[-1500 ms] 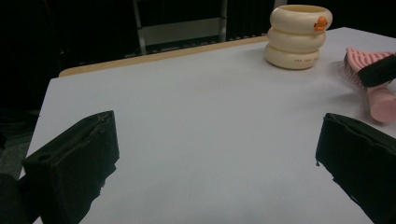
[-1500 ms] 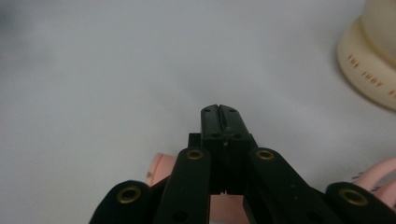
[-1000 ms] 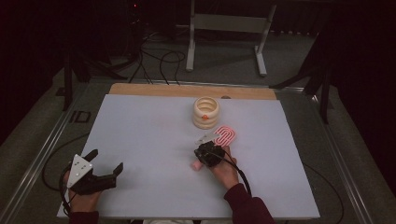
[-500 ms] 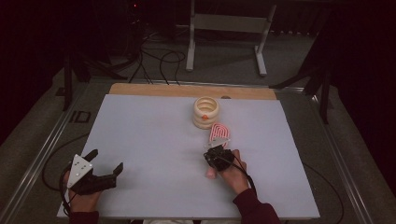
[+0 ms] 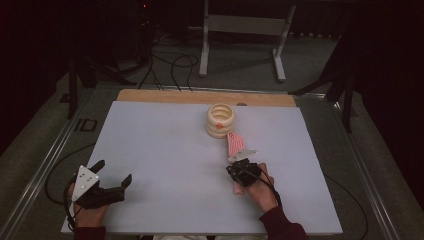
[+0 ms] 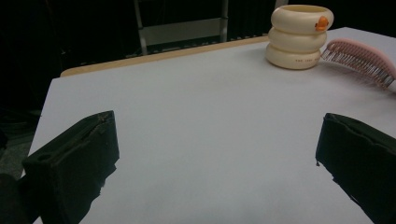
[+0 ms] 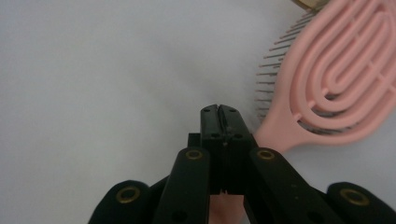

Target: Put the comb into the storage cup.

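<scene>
My right gripper [image 7: 219, 108], jaws clenched on the brush [image 7: 327, 84] handle, is holding it beside the holder [image 5: 221, 120]; insertion remaining. Left gripper [image 5: 116, 176] is idling, jaws released.

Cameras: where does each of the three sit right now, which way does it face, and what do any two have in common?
High view: above the near edge, looking forward and down on the table; both hands and forearms enter from below, left gripper open, right gripper on the brush handle.
Left gripper view: low over the table, facing the cream ring holder; its two black jaws stand wide apart.
Right gripper view: close above the table, facing the pink brush; its jaws are shut on the handle.
Shared: all three show the brush.
</scene>
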Motion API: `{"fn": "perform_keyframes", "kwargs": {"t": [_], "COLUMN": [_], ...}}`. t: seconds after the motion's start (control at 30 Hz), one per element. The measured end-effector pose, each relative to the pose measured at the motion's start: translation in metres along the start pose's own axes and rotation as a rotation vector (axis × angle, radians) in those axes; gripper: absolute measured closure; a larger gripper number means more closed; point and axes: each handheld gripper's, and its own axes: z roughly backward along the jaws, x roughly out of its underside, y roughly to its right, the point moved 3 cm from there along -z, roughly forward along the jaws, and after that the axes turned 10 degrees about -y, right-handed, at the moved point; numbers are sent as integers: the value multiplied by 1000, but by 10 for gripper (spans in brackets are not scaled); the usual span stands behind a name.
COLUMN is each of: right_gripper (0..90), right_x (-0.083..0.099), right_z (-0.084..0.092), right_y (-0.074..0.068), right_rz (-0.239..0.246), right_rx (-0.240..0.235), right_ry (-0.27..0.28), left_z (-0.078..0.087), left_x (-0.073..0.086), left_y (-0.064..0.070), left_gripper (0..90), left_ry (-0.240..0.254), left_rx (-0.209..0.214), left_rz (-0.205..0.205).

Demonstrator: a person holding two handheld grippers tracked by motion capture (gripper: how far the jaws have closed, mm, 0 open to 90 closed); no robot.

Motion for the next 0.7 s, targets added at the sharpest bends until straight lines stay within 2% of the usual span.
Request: {"fn": "perform_keyframes", "kwargs": {"t": [0.2, 0.5, 0.7], "right_gripper": [891, 878, 875], "right_x": [9, 29, 35], "right_z": [9, 19, 22], "right_y": [5, 26, 30], "right_rz": [-2, -37, -34], "right_rx": [2, 12, 3], "right_ry": [1, 8, 18], "left_z": [0, -1, -1], "left_x": [0, 0, 0], "left_y": [0, 0, 0], "left_gripper": [0, 0, 0], "left_ry": [1, -3, -4], "left_rx": [0, -1, -2], "left_rz": [1, -1, 0]}}
